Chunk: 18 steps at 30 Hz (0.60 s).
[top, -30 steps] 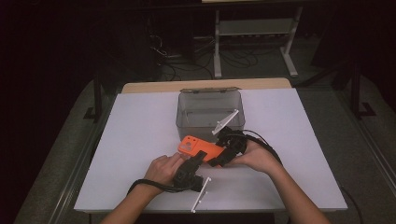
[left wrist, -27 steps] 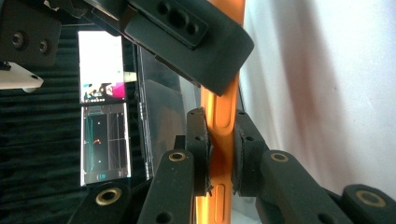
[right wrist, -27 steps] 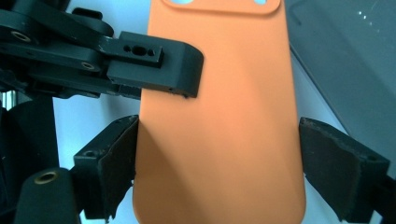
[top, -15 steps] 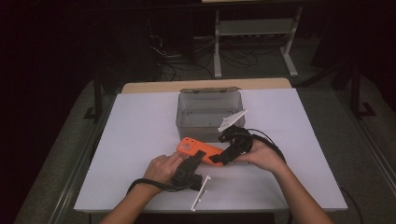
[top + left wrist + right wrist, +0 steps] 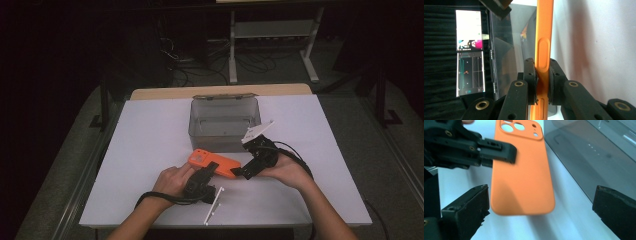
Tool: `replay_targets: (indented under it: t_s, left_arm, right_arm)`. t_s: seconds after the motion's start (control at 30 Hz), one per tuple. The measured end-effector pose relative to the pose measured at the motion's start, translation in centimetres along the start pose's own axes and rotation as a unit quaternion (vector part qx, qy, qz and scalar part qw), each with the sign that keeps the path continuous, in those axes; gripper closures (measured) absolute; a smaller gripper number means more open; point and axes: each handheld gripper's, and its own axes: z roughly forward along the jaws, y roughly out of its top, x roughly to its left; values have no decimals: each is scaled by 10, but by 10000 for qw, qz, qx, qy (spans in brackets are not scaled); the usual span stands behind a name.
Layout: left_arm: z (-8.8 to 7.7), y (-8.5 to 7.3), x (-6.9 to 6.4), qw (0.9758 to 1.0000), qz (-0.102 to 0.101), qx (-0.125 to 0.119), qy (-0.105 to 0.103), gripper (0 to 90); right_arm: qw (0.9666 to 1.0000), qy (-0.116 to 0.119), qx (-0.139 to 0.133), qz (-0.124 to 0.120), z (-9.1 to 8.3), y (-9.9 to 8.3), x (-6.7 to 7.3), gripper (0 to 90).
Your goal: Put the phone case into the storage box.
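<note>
Left tongs (image 5: 541,80) are clamped on the long edge of the orange phone case (image 5: 215,163), their pads pinching it near the side-button ridge; in the right gripper view the same case (image 5: 522,172) hangs back-side toward the camera, with its camera cut-outs at the far end. Right tongs (image 5: 541,212) stand wide apart, one jaw to either side of the case's near, rounded end without touching it; their jaws have just been opening, and the case lies between them but is not pressed. In the high view the case is held just above the white desk (image 5: 150,150), just in front of the clear plastic bin (image 5: 224,122), with the right tongs (image 5: 243,172) at its right-hand end. A small white bracket (image 5: 214,206) lies on the desk near the person's left hand (image 5: 172,181).

Step in hand, as judged: a hand-over, the right tongs released and the left tongs carrying the case alone. The next move probably calls for the right tongs to re-grip elsewhere, or for the left to carry the case into the bin.
</note>
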Motion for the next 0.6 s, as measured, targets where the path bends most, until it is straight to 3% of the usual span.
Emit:
replay_targets:
  t_s: [0.6]
  left_arm:
    - [-1, -2, 1, 9999, -90, 28, -73, 798]
  right_arm:
    - [9978, -453, -310, 366, -15, -42, 1, 4]
